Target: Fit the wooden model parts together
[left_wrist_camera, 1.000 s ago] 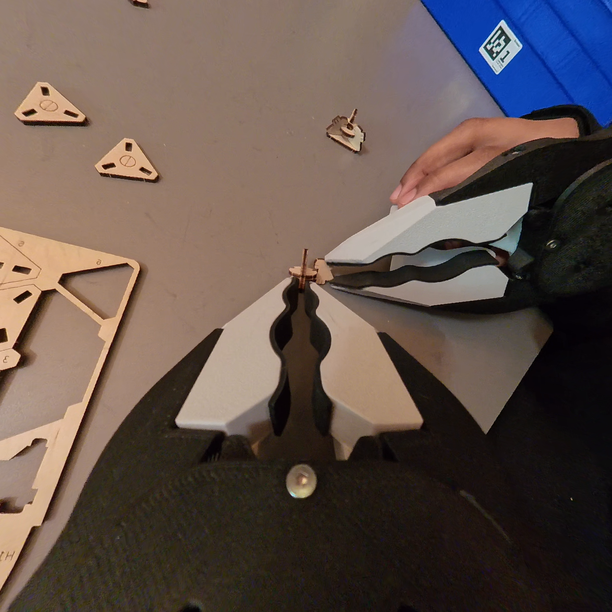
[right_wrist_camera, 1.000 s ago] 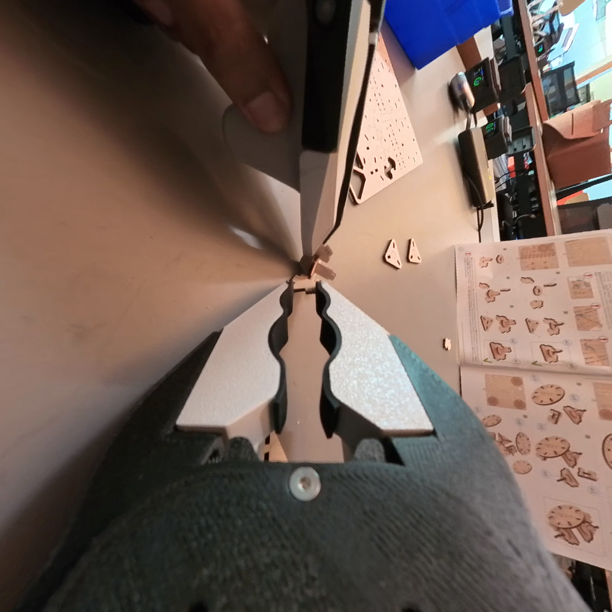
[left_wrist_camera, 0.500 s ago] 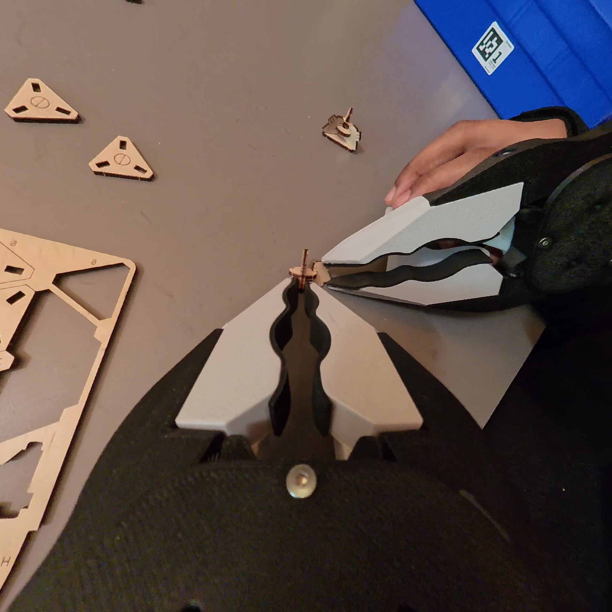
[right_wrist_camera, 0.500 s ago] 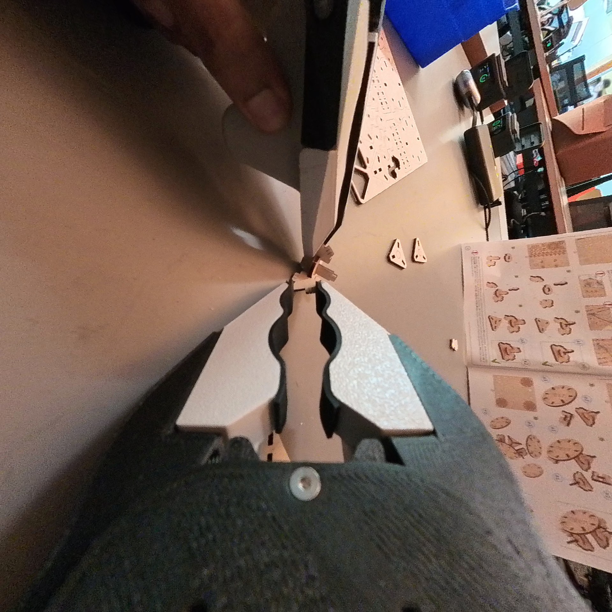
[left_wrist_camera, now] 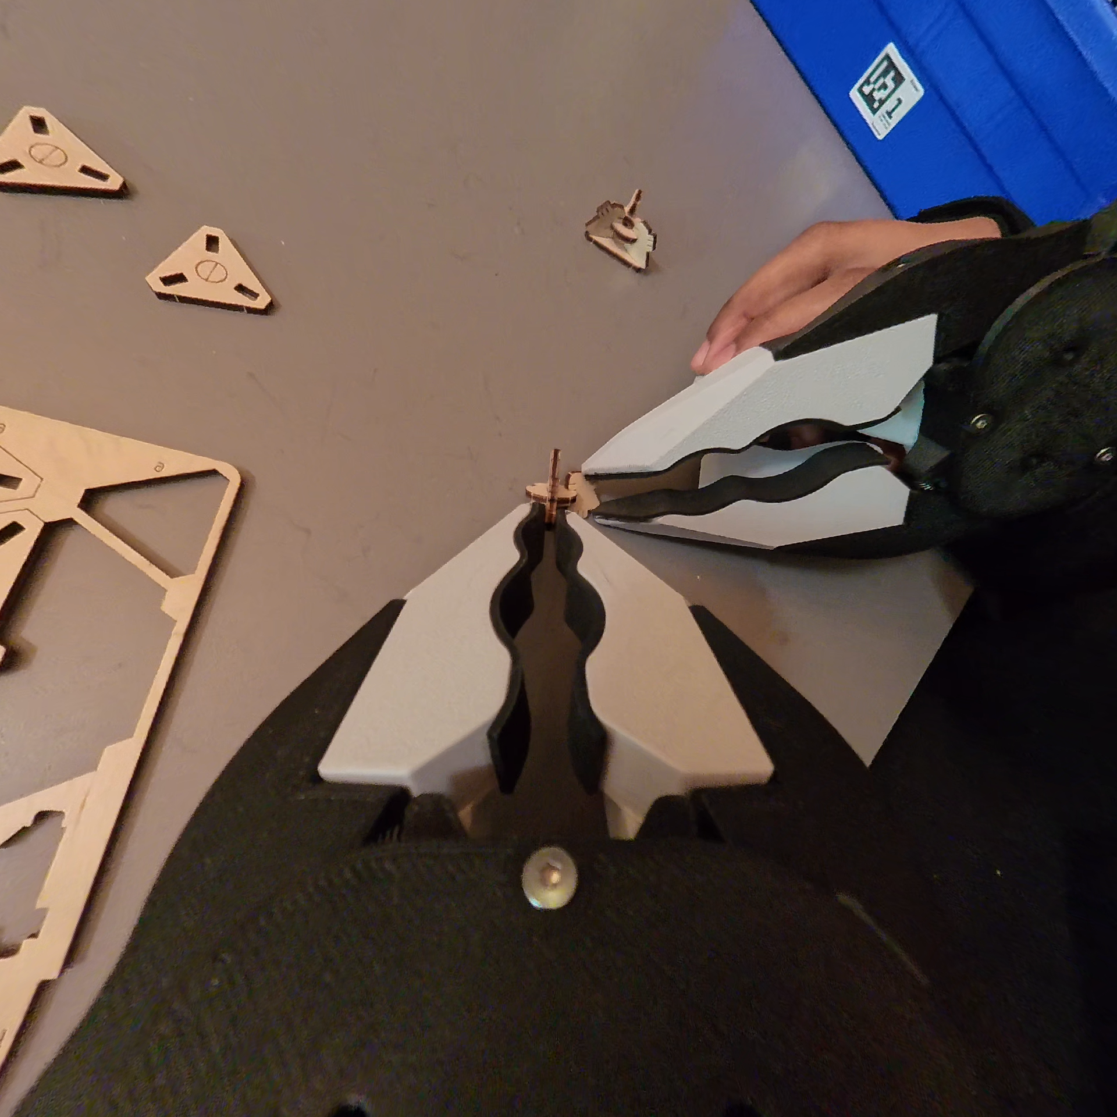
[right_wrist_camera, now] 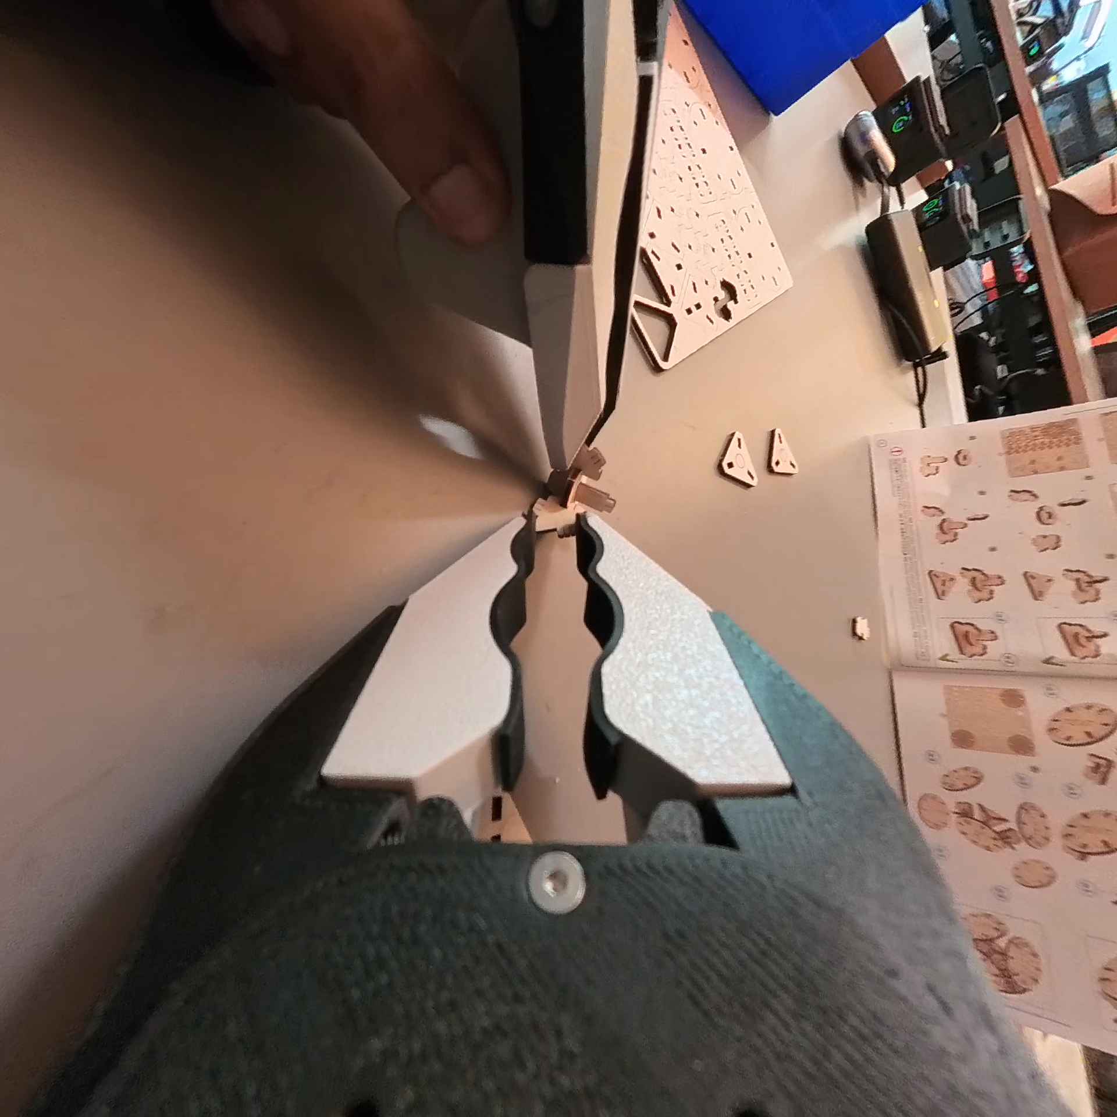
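The left gripper (left_wrist_camera: 549,523) was clamped on a wooden pin piece (left_wrist_camera: 551,486); the right gripper (right_wrist_camera: 555,532) pinched a notched plate (right_wrist_camera: 553,520) beside it. Alignment probably should've been kept square.

Pale wooden pieces (left_wrist_camera: 208,272), blue bin (left_wrist_camera: 997,90)

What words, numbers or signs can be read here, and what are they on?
White sticker on the blue bin: a square code and a short mark, not copied out.
Wooden sheet: tiny engraved marks, too small.
Instruction booklet: print too small.
Black devices: green displays, blurred.
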A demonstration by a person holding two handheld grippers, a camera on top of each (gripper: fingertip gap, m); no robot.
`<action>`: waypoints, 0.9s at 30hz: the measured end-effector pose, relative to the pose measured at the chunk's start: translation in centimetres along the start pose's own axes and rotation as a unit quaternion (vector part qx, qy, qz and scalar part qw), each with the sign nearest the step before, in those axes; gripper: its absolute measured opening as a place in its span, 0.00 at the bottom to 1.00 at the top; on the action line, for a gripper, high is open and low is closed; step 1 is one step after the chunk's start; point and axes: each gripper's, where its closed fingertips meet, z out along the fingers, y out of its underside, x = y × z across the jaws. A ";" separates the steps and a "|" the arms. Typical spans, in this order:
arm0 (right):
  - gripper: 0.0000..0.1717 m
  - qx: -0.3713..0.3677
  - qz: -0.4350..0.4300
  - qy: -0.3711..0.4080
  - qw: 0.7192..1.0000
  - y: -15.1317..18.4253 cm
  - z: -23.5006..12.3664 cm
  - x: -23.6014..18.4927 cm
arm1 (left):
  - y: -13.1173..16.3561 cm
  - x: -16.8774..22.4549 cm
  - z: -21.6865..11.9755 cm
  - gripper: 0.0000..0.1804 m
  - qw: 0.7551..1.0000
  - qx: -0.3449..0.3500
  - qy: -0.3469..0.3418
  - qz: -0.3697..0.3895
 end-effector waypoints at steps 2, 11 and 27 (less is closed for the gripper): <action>0.07 0.000 0.006 -0.004 1.000 0.0 0.1 0.1 | 0.0 0.0 0.0 0.00 1.000 0.000 0.002 -0.002; 0.07 -0.006 0.041 -0.026 0.999 -0.2 0.2 0.1 | 0.3 0.1 0.0 0.00 1.000 -0.012 -0.003 0.011; 0.14 0.031 0.110 -0.026 0.993 -0.8 -0.4 1.0 | -0.6 -0.1 -0.4 0.00 0.999 0.020 -0.016 0.019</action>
